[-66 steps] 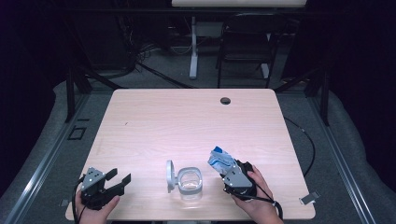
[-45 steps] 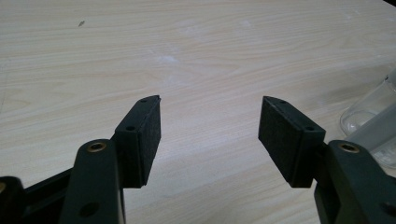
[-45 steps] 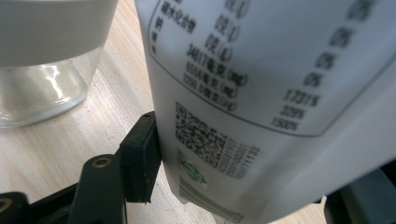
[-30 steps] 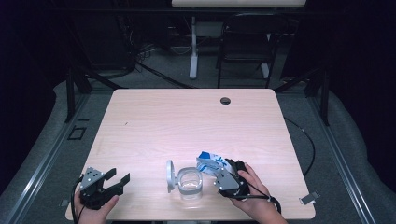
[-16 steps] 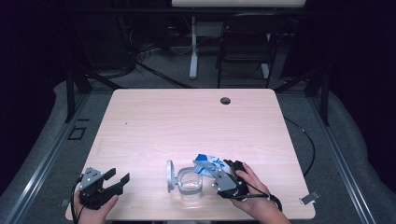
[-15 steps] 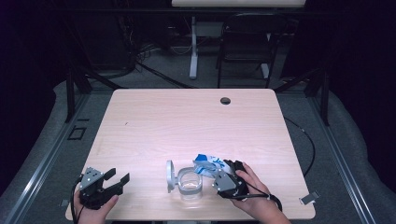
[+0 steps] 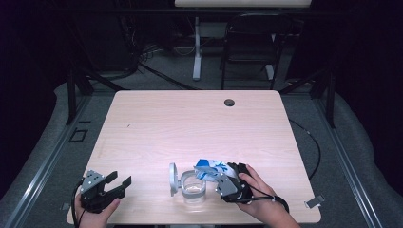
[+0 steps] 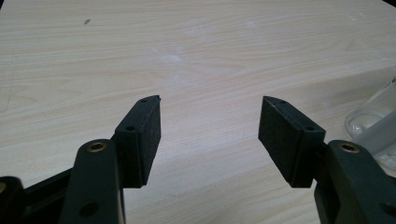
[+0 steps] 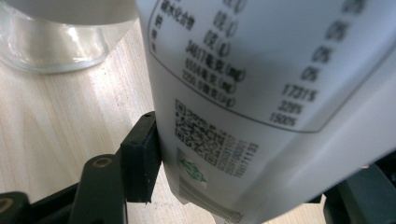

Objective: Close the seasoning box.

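A blue and white pouch (image 7: 210,167) is tilted with its top over the mouth of a clear glass jar (image 7: 194,187) near the table's front edge. My right gripper (image 7: 218,175) is shut on the pouch's lower part, just right of the jar. In the right gripper view the pouch (image 9: 261,88) shows its printed label and code between the pads, with the jar (image 9: 56,37) at the upper left. The jar's round hinged lid (image 7: 172,179) stands open on its left side. My left gripper (image 7: 119,180) rests at the front left, open with nothing between its pads (image 8: 140,135).
The light wooden table (image 7: 190,123) has a round cable hole (image 7: 229,102) near its far edge. A folding chair (image 7: 249,42) and a stand stand on the floor behind. The jar's edge (image 8: 373,121) shows at the right of the left gripper view.
My right gripper has carried the pouch left from beside the jar and tipped its top over the jar's mouth. In the last half second nothing visibly moves. The left gripper has kept still.
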A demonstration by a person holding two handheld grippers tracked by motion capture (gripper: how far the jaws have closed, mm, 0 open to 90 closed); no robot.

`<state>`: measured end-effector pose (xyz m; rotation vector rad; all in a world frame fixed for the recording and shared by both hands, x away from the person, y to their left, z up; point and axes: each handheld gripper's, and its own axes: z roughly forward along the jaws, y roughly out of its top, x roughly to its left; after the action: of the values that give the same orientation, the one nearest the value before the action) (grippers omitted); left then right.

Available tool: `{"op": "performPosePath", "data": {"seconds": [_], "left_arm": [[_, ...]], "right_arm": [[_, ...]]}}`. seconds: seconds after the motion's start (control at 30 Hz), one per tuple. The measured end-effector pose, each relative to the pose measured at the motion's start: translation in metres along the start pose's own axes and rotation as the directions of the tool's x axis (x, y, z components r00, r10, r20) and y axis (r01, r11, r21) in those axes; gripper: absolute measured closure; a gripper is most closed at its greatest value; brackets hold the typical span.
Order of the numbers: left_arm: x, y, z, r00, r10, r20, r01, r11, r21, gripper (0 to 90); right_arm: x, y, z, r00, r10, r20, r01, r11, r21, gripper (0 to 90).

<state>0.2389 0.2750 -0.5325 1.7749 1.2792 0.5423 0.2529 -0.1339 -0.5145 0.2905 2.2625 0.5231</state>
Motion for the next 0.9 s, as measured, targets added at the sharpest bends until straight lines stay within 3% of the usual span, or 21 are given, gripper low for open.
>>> {"op": "performPosePath", "data": {"seconds": [0.1,0.47,0.63,0.9], "left_arm": [[0.0008,-0.0004,0.0001,1.0000,-0.003,0.000,0.003,1.0000,0.005,39.9],[0.0018,-0.0005,-0.0003,1.0000,-0.008,-0.004,0.008,1.0000,-0.003,39.9],[0.0020,-0.0004,-0.0005,1.0000,-0.007,-0.004,0.007,1.0000,-0.003,39.9],[0.0029,-0.0007,-0.0005,1.0000,-0.008,-0.006,0.008,1.0000,-0.001,39.9]], "right_arm": [[0.0014,0.0011,-0.0006,0.9996,-0.029,0.003,0.029,0.999,0.018,37.9],[0.0014,0.0042,-0.0008,0.9983,-0.058,0.010,0.058,0.998,0.024,38.0],[0.0032,0.0059,-0.0004,0.9947,-0.101,0.017,0.100,0.994,0.048,38.1],[0.0036,0.0073,-0.0002,0.9915,-0.127,0.027,0.125,0.990,0.071,38.1]]}}
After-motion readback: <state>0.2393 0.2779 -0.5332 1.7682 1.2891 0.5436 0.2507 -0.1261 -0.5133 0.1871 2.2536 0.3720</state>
